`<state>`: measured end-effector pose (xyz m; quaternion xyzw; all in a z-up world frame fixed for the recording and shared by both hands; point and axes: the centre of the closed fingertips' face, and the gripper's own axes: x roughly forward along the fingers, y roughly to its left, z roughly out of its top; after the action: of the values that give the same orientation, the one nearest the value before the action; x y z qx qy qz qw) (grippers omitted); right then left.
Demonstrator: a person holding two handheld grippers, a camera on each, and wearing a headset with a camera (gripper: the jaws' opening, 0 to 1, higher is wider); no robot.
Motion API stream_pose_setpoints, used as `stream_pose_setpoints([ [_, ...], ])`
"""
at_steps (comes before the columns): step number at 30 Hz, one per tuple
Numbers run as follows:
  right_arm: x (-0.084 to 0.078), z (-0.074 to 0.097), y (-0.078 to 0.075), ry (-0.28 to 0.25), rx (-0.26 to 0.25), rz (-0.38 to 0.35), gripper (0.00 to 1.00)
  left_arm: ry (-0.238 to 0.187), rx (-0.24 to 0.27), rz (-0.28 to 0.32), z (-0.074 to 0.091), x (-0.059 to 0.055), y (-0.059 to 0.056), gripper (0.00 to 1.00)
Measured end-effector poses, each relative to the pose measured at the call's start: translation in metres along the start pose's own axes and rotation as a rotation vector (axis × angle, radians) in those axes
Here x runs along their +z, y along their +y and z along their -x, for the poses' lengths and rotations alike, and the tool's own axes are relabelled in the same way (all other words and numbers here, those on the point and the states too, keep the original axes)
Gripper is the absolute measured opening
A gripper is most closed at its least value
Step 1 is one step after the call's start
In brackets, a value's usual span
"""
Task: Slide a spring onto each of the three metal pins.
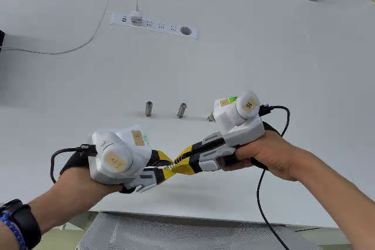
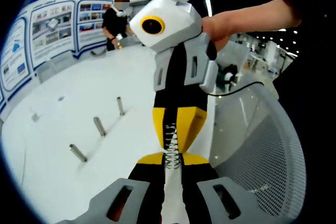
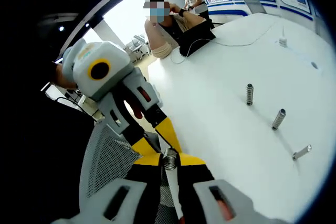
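- Head view: I see the left hand-held gripper [image 1: 165,172] low over the near strip of the table [image 1: 275,62]. It points right, tip to tip with the other one.
- Its jaws are pinched on the held spring [image 1: 172,168]. In the left gripper view, that spring [image 2: 170,148] runs straight up from my yellow tips into the opposing ones.
- The right hand-held gripper [image 1: 179,165] points left, and its jaws are closed on the opposite end of the same spring. In the right gripper view I look at the spring [image 3: 169,158] nearly end-on between the tips.
- The held spring sits between the two grippers, nearer me than the pins and well apart from them.
- Farther back, the left pin [image 1: 149,108] and middle pin [image 1: 181,110] stand upright, each sleeved in a fitted spring [image 1: 181,111].
- The right pin [image 3: 302,152] is bare and looks tilted in the right gripper view. In the head view the right hand-held gripper partly hides it.
- A power strip [image 1: 155,26] lies at the far side with one plug in it.
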<state>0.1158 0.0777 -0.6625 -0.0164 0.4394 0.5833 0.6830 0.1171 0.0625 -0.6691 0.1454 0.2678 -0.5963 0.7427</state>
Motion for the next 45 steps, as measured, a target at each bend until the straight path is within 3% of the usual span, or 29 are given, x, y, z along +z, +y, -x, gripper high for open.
stream_pose_setpoints([
  [8,-0.007,0.002,-0.006,-0.028,-0.023,-0.066,0.12,-0.006,0.015,0.068,-0.007,-0.005,0.0,0.11],
  [13,-0.012,0.007,-0.009,-0.049,-0.039,-0.09,0.12,0.008,0.014,0.068,-0.008,-0.008,0.0,0.13],
  [22,-0.017,0.019,-0.026,-0.099,-0.11,-0.165,0.12,-0.002,0.067,0.137,-0.003,-0.014,0.014,0.18],
  [27,-0.023,0.027,-0.04,-0.11,-0.178,-0.201,0.12,-0.018,0.104,0.18,0.002,-0.015,0.024,0.21],
  [30,-0.024,0.034,-0.053,-0.127,-0.226,-0.229,0.12,-0.016,0.121,0.182,0.004,-0.017,0.029,0.23],
  [35,-0.024,0.044,-0.065,-0.156,-0.256,-0.261,0.12,-0.014,0.138,0.185,0.007,-0.019,0.034,0.26],
  [45,-0.025,0.067,-0.092,-0.147,-0.329,-0.267,0.12,-0.023,0.178,0.219,0.01,-0.021,0.048,0.31],
])
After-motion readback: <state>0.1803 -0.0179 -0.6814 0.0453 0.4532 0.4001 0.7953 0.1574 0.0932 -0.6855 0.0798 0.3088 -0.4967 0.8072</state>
